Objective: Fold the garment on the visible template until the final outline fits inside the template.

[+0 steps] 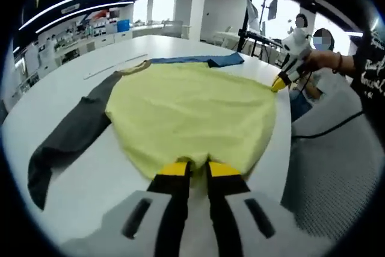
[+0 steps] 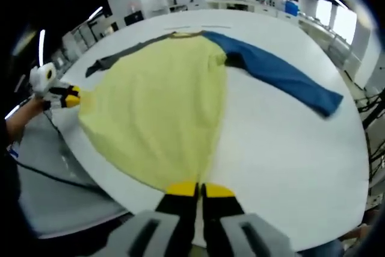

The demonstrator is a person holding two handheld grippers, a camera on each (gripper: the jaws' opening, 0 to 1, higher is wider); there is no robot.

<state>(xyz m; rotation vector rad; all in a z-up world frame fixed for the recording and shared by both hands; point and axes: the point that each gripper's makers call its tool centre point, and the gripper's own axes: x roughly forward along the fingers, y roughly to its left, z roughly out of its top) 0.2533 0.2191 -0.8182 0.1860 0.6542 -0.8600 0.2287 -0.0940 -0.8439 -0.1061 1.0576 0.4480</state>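
Observation:
A yellow garment lies flat on the white table, with a dark grey sleeve stretched to one side and a blue sleeve to the other. My left gripper is shut on the near hem of the yellow cloth. In the right gripper view it appears again at the left, left gripper, pinching that hem corner. My right gripper is shut on the other hem corner, and in the left gripper view the right gripper holds the cloth at the table's edge. The hem spans between the two grippers.
A thin pale strip lies on the table beyond the grey sleeve. A person stands past the table edge, and a black cable runs over the grey floor. A pillar and shelves stand far behind.

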